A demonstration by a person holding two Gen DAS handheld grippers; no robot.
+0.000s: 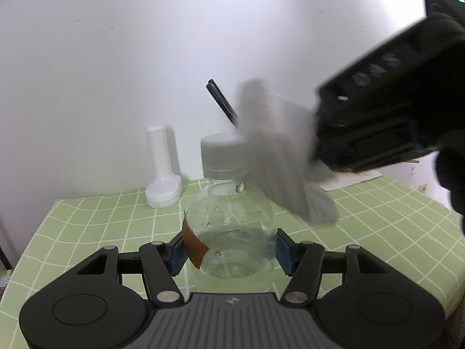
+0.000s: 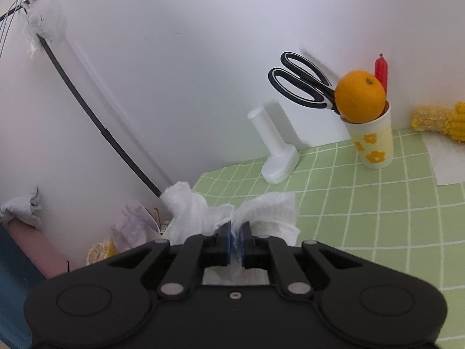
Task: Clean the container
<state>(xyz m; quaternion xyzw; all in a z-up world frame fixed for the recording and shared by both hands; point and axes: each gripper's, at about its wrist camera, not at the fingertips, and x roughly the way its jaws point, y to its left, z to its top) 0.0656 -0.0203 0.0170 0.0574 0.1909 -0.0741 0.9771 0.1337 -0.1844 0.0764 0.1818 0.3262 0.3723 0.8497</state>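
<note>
A clear plastic bottle (image 1: 232, 226) with a white cap (image 1: 222, 151) and a peeling brown label stands upright, holding a little water. My left gripper (image 1: 231, 254) is shut on the bottle's body. The right gripper's black body (image 1: 377, 107) comes in from the upper right, carrying a blurred white cloth (image 1: 284, 160) that touches the bottle's cap and shoulder. In the right wrist view my right gripper (image 2: 236, 244) is shut on the white cloth (image 2: 203, 212), which bunches out on both sides of the fingers. The bottle is hidden in that view.
The table wears a green checked cloth (image 2: 363, 203). A white upright object (image 1: 162, 168) stands by the wall. A flowered cup (image 2: 373, 142) holds an orange (image 2: 360, 96), scissors (image 2: 302, 78) and a red stick. Corn (image 2: 441, 122) lies on paper at far right.
</note>
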